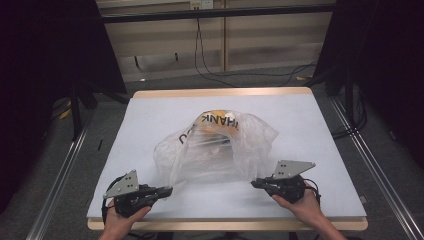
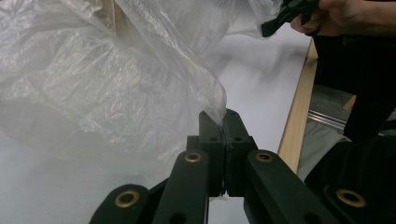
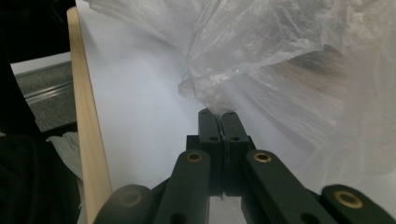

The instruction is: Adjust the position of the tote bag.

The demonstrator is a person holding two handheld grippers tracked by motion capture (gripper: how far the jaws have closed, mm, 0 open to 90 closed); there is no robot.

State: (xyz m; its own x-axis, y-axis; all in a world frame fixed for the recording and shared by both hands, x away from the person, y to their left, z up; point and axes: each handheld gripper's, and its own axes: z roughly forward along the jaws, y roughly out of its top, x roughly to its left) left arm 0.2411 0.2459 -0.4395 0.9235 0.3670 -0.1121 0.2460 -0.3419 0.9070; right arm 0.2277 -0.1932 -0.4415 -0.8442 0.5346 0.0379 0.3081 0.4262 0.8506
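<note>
Tabletop [image 1: 150, 120]: both tools pinch plastic bag [image 1: 215, 150] edges.

Crinkled clear plastic bag [image 1: 215, 145] lies mid-table, edges pinched both sides.

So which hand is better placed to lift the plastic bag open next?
Probably both together, neither alone. The left gripper and the right gripper are each shut on an edge of the plastic bag, on opposite sides near the table front.
</note>
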